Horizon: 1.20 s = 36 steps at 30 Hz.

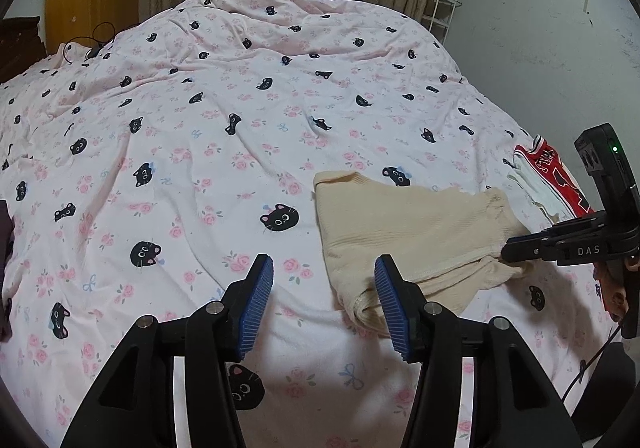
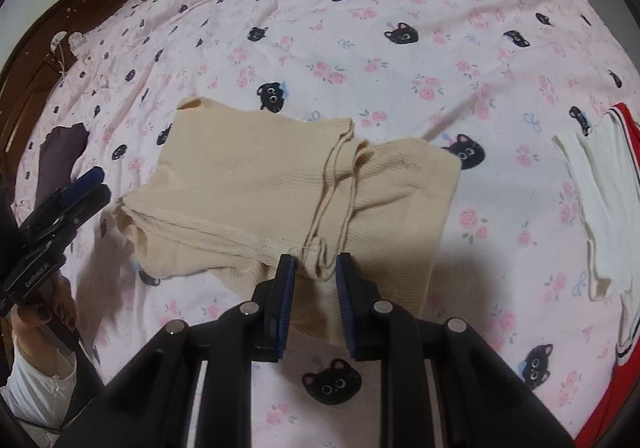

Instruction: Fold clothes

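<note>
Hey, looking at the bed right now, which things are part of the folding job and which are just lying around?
Part of the job:
- beige knit top, partly folded on the bedspread
- right gripper, closing around a bunched edge of the top
- left gripper, open beside the top
- white garment and red garment, set aside

Lying about:
- dark cloth
- black cable

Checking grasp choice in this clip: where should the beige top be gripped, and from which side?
Grip the bunched strap fold at the beige top's near hem, coming from the near edge. It stands raised between the right claw's fingers, while the rest lies flat on the bedsheet.
</note>
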Each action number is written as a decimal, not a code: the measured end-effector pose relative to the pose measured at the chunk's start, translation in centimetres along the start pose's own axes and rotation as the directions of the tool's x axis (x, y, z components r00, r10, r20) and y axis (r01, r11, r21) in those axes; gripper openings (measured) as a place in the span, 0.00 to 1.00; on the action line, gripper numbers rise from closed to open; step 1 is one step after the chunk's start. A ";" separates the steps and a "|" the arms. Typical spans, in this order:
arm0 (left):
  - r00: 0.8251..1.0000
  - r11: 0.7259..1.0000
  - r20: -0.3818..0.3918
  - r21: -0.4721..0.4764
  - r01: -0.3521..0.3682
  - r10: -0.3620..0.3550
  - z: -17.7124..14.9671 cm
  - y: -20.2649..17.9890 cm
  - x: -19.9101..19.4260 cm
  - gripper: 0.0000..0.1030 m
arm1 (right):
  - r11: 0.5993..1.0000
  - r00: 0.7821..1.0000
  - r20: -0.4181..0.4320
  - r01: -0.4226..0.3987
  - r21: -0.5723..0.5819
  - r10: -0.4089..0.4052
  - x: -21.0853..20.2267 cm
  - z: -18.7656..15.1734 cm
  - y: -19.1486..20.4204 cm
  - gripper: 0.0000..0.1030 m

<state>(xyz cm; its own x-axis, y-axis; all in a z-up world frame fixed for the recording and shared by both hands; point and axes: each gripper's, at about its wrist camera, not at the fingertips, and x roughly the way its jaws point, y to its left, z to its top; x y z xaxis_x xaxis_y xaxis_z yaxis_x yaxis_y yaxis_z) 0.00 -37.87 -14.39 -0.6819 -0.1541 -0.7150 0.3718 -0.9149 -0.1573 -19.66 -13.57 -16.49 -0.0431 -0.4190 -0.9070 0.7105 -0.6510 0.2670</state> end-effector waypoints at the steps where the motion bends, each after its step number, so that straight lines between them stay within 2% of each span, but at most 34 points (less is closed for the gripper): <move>1: 1.000 1.000 0.000 -0.003 -0.001 0.001 0.0 0.1 0.0 0.46 | 1.000 1.000 -0.003 -0.002 -0.002 0.002 0.0 0.0 0.0 0.08; 2: 1.000 1.000 0.001 -0.006 -0.002 0.002 0.0 0.2 0.0 0.46 | 1.000 1.000 -0.005 -0.004 -0.005 0.004 0.0 -0.1 0.1 0.05; 10: 1.000 0.999 0.008 -0.040 0.004 -0.004 0.1 0.9 -0.2 0.46 | 0.998 0.997 0.039 -0.064 0.020 0.063 -2.9 -0.4 -0.7 0.03; 14: 1.000 0.999 0.007 -0.042 0.002 -0.002 0.2 1.0 -0.2 0.46 | 0.998 0.997 0.040 -0.061 0.016 0.060 -3.7 -0.5 -0.9 0.02; 18: 1.000 0.999 0.005 -0.039 -0.005 0.005 0.1 0.9 -0.1 0.47 | 0.999 0.999 0.026 -0.035 0.011 0.034 -3.3 -0.9 -1.2 0.04; 19: 1.000 0.999 0.004 -0.036 -0.008 0.008 0.1 0.9 0.0 0.47 | 0.999 0.999 0.029 -0.038 0.013 0.037 -3.2 -0.9 -1.2 0.06; 27: 1.000 0.999 -0.023 -0.035 -0.006 0.006 -0.1 1.1 0.5 0.47 | 0.996 0.996 0.036 -0.084 0.010 0.084 -2.0 0.0 0.0 0.07; 30: 0.998 1.000 -0.055 -0.019 0.018 -0.019 -0.2 0.8 1.0 0.47 | 0.997 0.996 0.036 -0.083 0.000 0.083 -1.7 0.4 0.5 0.17; 32: 0.996 0.999 -0.072 0.003 0.043 -0.043 -0.3 0.4 1.1 0.47 | 0.997 0.996 0.045 -0.080 -0.003 0.080 -1.8 0.5 0.7 0.28; 36: 0.993 0.996 -0.092 0.056 0.075 -0.069 -0.6 -0.8 1.3 0.47 | 0.997 0.996 0.051 -0.078 0.000 0.078 -1.8 0.7 0.7 0.32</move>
<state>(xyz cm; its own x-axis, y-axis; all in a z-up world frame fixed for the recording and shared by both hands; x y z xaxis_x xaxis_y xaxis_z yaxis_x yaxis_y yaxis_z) -0.85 -37.10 -15.62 -0.6452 -0.0553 -0.7620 0.2838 -0.9433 -0.1719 -19.52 -13.74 -14.48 -0.0230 -0.5003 -0.8655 0.7116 -0.6163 0.3373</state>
